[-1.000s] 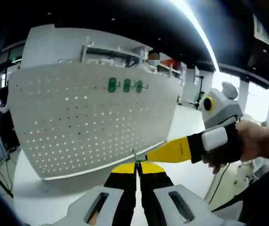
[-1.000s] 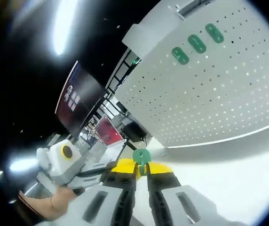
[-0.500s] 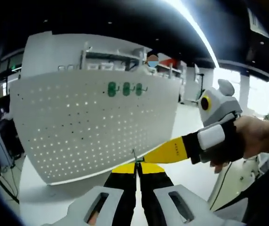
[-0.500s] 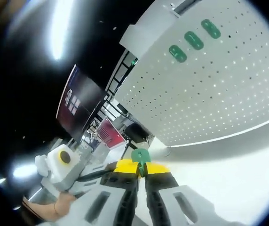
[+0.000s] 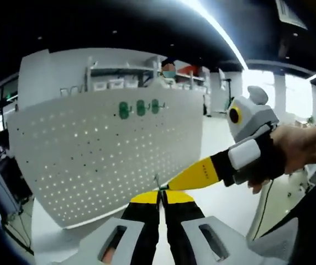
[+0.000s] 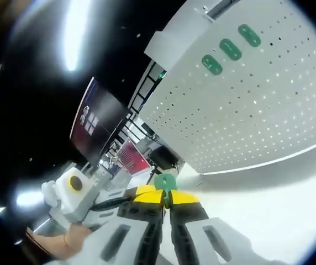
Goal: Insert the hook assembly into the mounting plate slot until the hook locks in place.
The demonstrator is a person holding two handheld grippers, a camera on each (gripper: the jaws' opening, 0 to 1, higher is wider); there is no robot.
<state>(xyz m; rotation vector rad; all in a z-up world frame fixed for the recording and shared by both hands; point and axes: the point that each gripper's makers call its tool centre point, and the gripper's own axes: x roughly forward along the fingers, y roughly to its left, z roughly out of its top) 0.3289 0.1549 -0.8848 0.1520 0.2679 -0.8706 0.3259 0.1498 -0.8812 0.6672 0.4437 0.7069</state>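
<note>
The small green plastic hook assembly (image 6: 165, 181) sits pinched at the tips of the right gripper (image 6: 166, 197), whose yellow-tipped jaws are closed on it, well short of the white perforated mounting plate (image 6: 257, 110) standing upright on the white counter (image 6: 268, 210), where three green hooks (image 6: 230, 49) already sit in a row near the top edge. The left gripper (image 5: 160, 194) has its jaws pressed together on what looks like a thin wire part, too small to identify. Judgement: the carry/approach step is in hand; next the hook must be aligned with a free slot beside that row, then pushed in until it locks.
</note>
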